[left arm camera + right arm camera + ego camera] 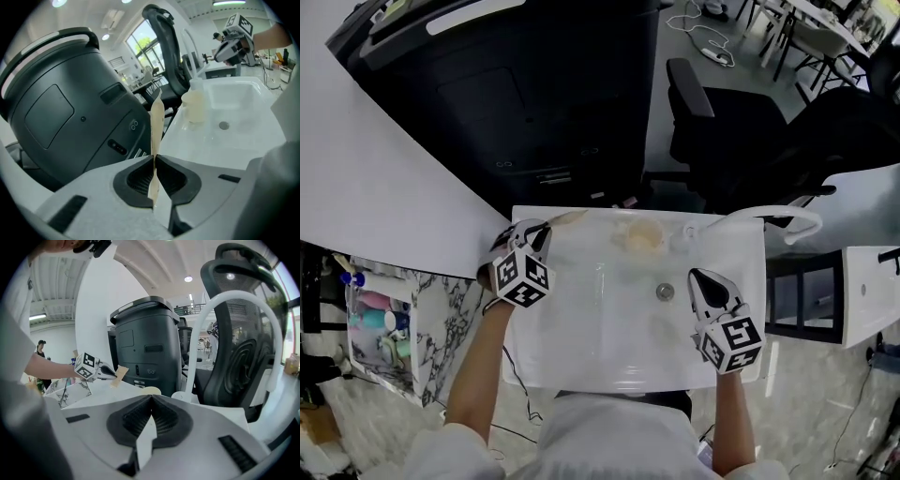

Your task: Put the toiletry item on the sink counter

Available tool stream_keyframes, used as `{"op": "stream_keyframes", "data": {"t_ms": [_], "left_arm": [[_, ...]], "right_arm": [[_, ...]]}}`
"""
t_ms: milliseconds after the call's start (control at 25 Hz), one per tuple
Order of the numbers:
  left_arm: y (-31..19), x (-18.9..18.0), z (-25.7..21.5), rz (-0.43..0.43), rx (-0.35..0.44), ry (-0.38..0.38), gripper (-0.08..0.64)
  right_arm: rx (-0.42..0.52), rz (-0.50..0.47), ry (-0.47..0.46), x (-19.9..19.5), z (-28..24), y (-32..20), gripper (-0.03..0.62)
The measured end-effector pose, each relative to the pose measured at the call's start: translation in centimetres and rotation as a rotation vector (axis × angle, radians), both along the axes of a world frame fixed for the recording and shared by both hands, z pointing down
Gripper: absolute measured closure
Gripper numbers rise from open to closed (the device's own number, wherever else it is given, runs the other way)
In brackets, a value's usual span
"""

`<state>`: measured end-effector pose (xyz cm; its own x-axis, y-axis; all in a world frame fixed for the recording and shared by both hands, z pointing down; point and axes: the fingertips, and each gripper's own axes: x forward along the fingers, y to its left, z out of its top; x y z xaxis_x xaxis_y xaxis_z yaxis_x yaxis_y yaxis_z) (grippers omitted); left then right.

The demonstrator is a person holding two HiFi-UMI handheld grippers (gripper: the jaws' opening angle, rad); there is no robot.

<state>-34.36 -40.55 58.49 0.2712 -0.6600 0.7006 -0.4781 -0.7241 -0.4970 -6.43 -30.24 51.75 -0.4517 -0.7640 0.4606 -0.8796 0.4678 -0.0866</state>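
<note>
Left hand-held gripper (154, 158): clamped on tan sachet (156, 119), long axis forward, bench (197, 143) just ahead-right.
Right hand-held gripper (151, 398): together, empty.

sink (609, 337): glossy white, smooth | drain (665, 292): shiny metal | bin (534, 103): dark matt plastic | sachet (156, 123): tan, paper-like

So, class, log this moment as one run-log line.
left tool: shut on beige packet | right tool: shut, empty | packet: held over sink back-left corner

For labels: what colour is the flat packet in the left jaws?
The packet is pale tan; left gripper view shows it best.
</note>
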Motion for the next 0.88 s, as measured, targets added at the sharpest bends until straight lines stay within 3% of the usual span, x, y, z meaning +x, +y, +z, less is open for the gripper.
{"op": "stream_keyframes", "data": {"t_ms": [600, 880], "left_arm": [[0.3, 3.7, 6.1, 0.185, -0.069, -0.14, 0.54], [0.3, 3.7, 8.7, 0.149, -0.125, -0.122, 0.54]], "right_arm": [[-0.06, 0.058, 0.003, 0.0, 2.3, 0.2, 0.595], [-0.049, 0.087, 0.008, 0.9, 2.5, 0.4, 0.595]]}}
